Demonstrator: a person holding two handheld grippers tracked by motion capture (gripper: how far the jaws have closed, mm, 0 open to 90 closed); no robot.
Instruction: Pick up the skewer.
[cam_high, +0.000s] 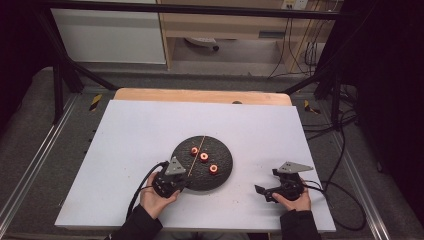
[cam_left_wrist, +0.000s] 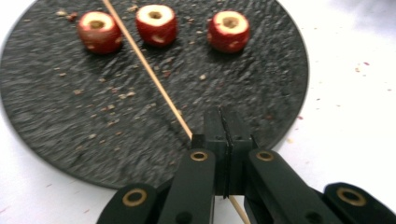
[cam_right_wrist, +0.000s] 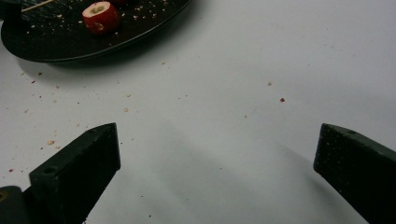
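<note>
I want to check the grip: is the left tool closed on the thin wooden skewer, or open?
Closed on it. The left tool has its black jaws pressed together, with the thin wooden skewer passing between them over the round black plate.

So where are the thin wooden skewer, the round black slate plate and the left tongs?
Thin wooden skewer (cam_left_wrist: 149, 72), left gripper view, middle of the stick.
Round black slate plate (cam_left_wrist: 56, 121), left gripper view, bare surface.
Left tongs (cam_left_wrist: 226, 123), left gripper view, tips closed on the skewer.
</note>
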